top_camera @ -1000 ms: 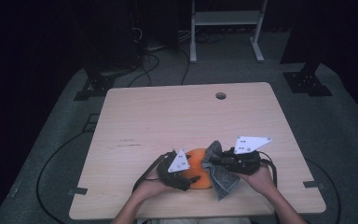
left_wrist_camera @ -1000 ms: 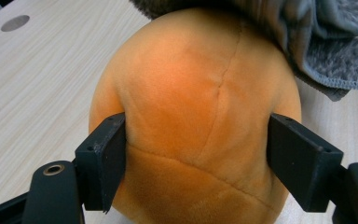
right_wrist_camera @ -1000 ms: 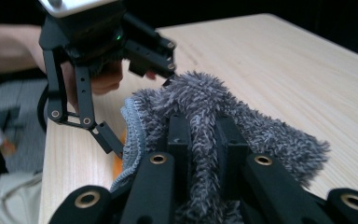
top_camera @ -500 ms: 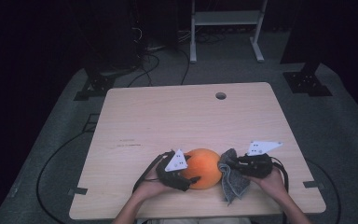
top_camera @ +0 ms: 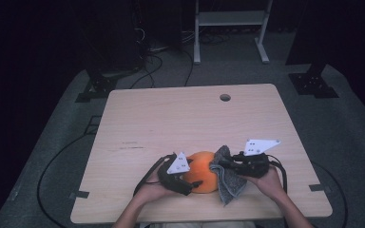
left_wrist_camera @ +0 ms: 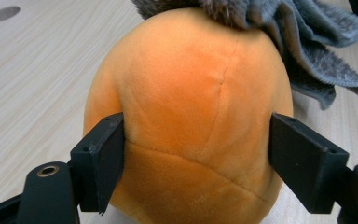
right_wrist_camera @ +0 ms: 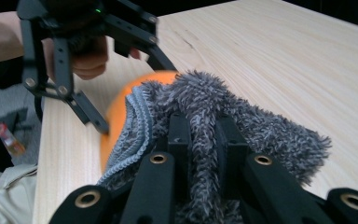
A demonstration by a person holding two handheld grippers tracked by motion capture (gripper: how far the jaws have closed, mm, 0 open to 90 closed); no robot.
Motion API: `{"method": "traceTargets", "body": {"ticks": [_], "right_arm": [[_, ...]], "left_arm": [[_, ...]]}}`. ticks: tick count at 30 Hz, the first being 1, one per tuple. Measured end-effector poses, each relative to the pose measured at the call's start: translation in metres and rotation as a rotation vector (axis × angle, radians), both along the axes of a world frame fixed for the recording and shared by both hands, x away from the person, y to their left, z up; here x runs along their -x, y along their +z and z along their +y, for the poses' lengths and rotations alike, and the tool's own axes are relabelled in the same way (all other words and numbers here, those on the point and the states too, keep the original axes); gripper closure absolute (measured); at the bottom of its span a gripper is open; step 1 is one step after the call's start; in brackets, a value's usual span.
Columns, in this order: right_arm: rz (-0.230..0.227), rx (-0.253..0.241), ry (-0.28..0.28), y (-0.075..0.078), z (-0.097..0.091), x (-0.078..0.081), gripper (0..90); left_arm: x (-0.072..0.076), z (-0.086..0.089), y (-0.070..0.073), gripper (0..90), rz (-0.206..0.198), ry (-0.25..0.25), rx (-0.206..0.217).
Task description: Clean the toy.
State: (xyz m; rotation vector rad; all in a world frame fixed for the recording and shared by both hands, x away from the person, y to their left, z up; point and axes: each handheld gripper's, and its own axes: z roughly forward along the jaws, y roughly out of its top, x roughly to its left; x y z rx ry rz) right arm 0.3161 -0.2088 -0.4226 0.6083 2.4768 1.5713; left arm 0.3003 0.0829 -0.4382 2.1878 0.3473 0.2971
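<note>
An orange plush ball point(top_camera: 200, 171) rests near the table's front edge. My left gripper point(top_camera: 193, 176) reaches in from the left and is shut on the ball. In the left gripper view both pads press into the ball's point(left_wrist_camera: 191, 102) sides, with the gripper point(left_wrist_camera: 196, 144) low around it. My right gripper point(top_camera: 218, 164) is shut on a grey fluffy cloth point(top_camera: 230, 183), which drapes against the ball's right side and hangs down to the table. The right gripper view has the cloth point(right_wrist_camera: 242, 116) pinched between the jaws point(right_wrist_camera: 203, 135), and the ball point(right_wrist_camera: 116, 116) is half covered behind it.
The wooden table point(top_camera: 185, 118) has a round cable hole point(top_camera: 225, 97) near its far edge. Beyond it stand a white metal frame point(top_camera: 230, 19) and black stand feet point(top_camera: 313, 83). Cables point(top_camera: 57, 161) lie on the grey floor.
My right gripper has carried the cloth from over the ball's top toward the right and down, and the cloth now hangs at the ball's right side. The left gripper has kept its place on the ball.
</note>
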Motion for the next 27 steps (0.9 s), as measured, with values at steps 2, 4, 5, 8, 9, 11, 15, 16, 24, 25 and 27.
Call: {"method": "traceTargets", "body": {"ticks": [2,4,5,8,9,11,15,16,24,25,27], "right_arm": [[0.043,-0.002,-0.023,-0.011,-0.01,-0.003,78.4],[0.095,-0.011,-0.05,-0.02,-0.02,-0.004,78.4],[0.113,-0.003,-0.06,-0.023,-0.024,-0.005,78.3],[0.126,0.0,-0.072,-0.026,-0.031,-0.004,78.4],[0.118,-0.007,-0.07,-0.023,-0.032,-0.004,78.4],[0.076,-0.023,-0.06,-0.014,-0.027,0.0,78.4],[-0.015,-0.015,0.007,0.012,-0.002,0.007,78.4],[-0.033,-0.002,0.019,0.017,0.005,0.007,78.4],[-0.036,0.036,0.022,0.01,0.017,0.004,78.7],[-0.023,0.036,0.009,0.007,0.012,0.004,78.7],[-0.008,0.042,-0.021,0.001,0.0,0.003,78.7]], "left_arm": [[-0.001,0.001,-0.001,22.2,0.001,-0.005,0.003],[-0.001,0.0,0.0,22.2,-0.002,-0.004,0.002],[0.0,-0.001,0.0,22.2,-0.005,-0.007,0.0],[0.001,-0.004,0.001,21.5,-0.013,-0.021,-0.008],[0.001,-0.006,0.002,21.4,-0.014,-0.022,-0.009],[0.002,-0.008,0.003,21.4,-0.021,-0.024,-0.015],[0.005,-0.012,0.004,21.2,-0.035,-0.037,-0.017],[0.005,-0.013,0.004,20.6,-0.036,-0.039,-0.018],[0.002,-0.007,0.002,19.7,-0.014,-0.04,0.038],[0.001,-0.005,0.002,19.7,-0.001,-0.044,0.059],[-0.001,-0.005,0.002,19.7,0.021,-0.036,0.086]]}}
